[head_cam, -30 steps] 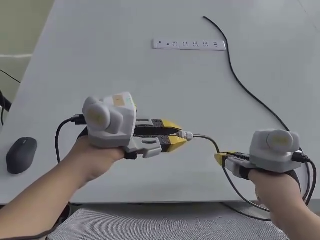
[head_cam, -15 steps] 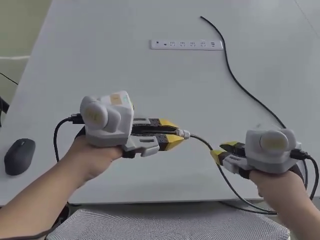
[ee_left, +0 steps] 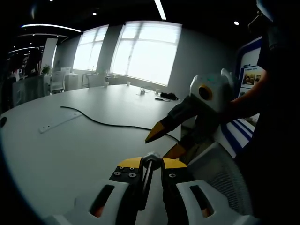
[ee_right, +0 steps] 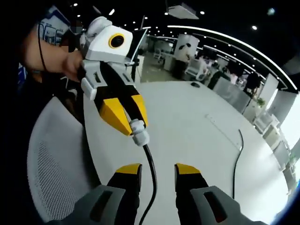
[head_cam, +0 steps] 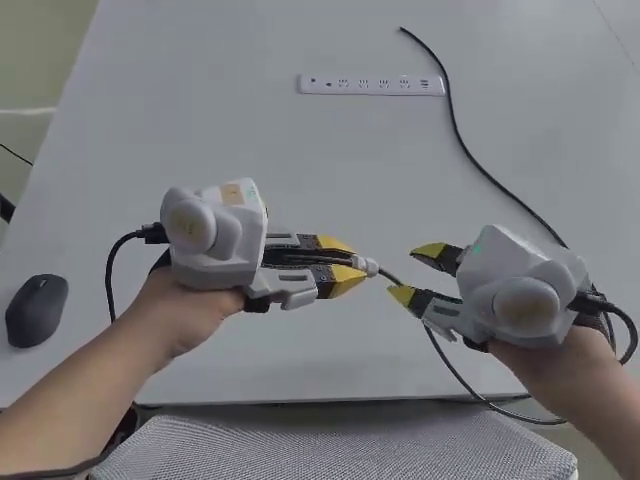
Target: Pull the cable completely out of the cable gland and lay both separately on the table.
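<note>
My left gripper is shut on the small grey cable gland, held above the table's near edge. A thin dark cable leaves the gland and runs right and down between the jaws of my right gripper. That gripper is open, its jaws straddling the cable a little right of the gland. In the right gripper view the cable passes through the gap of my right gripper, and the gland sticks out of the left gripper. In the left gripper view the gland sits between my jaws.
A white power strip lies at the far side of the white table. A black cord runs from it toward the right edge. A dark mouse sits at the left. A mesh chair stands below the near edge.
My right gripper has opened, letting go of the cable, rolled over and moved left toward the gland. The left gripper has held its place with the gland.
</note>
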